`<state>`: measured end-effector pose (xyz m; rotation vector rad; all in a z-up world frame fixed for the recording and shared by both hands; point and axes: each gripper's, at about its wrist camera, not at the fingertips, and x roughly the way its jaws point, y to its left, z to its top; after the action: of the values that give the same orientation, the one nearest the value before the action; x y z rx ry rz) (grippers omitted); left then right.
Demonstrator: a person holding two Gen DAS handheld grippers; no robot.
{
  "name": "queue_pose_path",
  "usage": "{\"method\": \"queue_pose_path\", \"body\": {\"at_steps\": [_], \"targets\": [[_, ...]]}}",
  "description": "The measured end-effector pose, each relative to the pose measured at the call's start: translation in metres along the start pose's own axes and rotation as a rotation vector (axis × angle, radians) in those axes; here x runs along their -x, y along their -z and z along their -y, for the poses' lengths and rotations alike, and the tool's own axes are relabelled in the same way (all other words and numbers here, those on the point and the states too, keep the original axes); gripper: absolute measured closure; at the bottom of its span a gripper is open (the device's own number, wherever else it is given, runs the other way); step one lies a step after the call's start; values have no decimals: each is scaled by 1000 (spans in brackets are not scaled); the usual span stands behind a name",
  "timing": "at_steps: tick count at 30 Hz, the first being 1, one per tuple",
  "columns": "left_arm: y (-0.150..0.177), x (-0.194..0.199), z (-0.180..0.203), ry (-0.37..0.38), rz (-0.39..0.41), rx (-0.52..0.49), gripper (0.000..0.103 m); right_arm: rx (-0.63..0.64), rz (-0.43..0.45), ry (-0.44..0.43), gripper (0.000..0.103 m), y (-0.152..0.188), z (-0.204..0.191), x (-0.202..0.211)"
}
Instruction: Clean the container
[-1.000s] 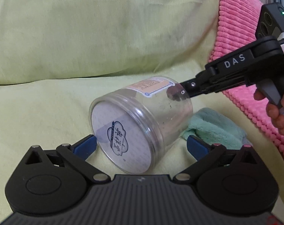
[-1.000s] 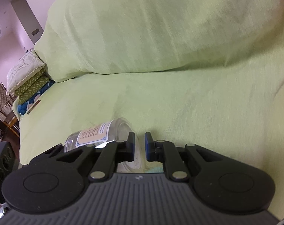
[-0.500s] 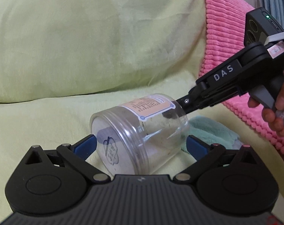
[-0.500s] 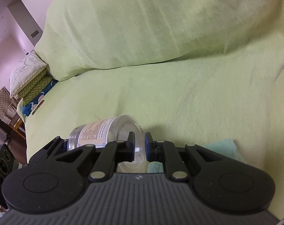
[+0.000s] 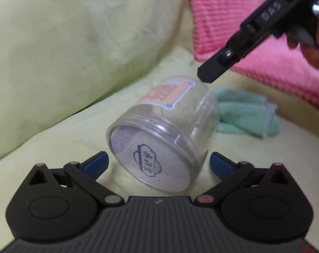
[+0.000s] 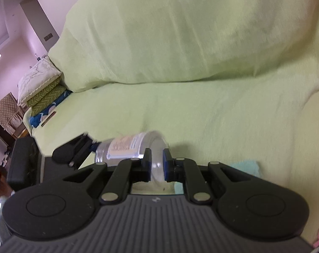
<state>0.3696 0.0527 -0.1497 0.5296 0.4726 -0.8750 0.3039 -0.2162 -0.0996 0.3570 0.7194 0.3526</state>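
Observation:
A clear plastic jar (image 5: 172,126) with a peach label lies on its side on the green sofa cover, its lidded end facing my left gripper (image 5: 158,160). That gripper is open, with a blue pad on each side of the lid and neither pad touching it. My right gripper (image 5: 208,76) hangs just above the far top edge of the jar's base, held by a hand at the upper right. In the right wrist view the right gripper (image 6: 157,162) shows only a narrow slit between its pads, and the jar (image 6: 125,147) lies beyond them. A folded green cloth (image 5: 243,113) lies behind the jar.
A pink ribbed cushion (image 5: 233,21) stands at the back right, over a large green-covered backrest (image 5: 75,52). Stacked cushions (image 6: 43,88) sit at the far end of the sofa seat (image 6: 201,109). Room furniture shows beyond them at the left edge.
My right gripper has lifted from the jar's base to just above its top edge. The jar has tipped so its lid faces my left gripper more squarely. The left gripper has stayed open.

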Motion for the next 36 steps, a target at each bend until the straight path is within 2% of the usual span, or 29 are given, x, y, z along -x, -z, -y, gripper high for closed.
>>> {"method": "queue_pose_path", "body": {"at_steps": [1, 10, 16, 21, 24, 30, 32, 34, 36], "targets": [[0, -3, 0, -1, -6, -25, 0, -1, -6, -2, 92, 2, -1, 0], [0, 8, 18, -34, 45, -33, 4, -27, 7, 19, 92, 11, 4, -1], [-22, 29, 51, -132, -93, -37, 3, -3, 26, 16, 92, 15, -6, -1], [-37, 41, 58, -182, -140, 15, 4, 30, 123, -95, 92, 21, -28, 21], [-40, 47, 60, -206, -130, 43, 4, 70, 100, -132, 92, 26, -38, 24], [-42, 45, 62, -233, -135, 99, 7, 0, 39, -93, 92, 31, -24, 7], [-34, 60, 67, -235, -82, 155, 7, -9, 42, -100, 92, 31, -21, 7], [-22, 71, 67, -232, -50, 187, 1, -16, 44, -113, 92, 32, -19, 8], [-13, 73, 67, -220, -43, 190, 0, -19, 40, -116, 92, 34, -19, 9]]}}
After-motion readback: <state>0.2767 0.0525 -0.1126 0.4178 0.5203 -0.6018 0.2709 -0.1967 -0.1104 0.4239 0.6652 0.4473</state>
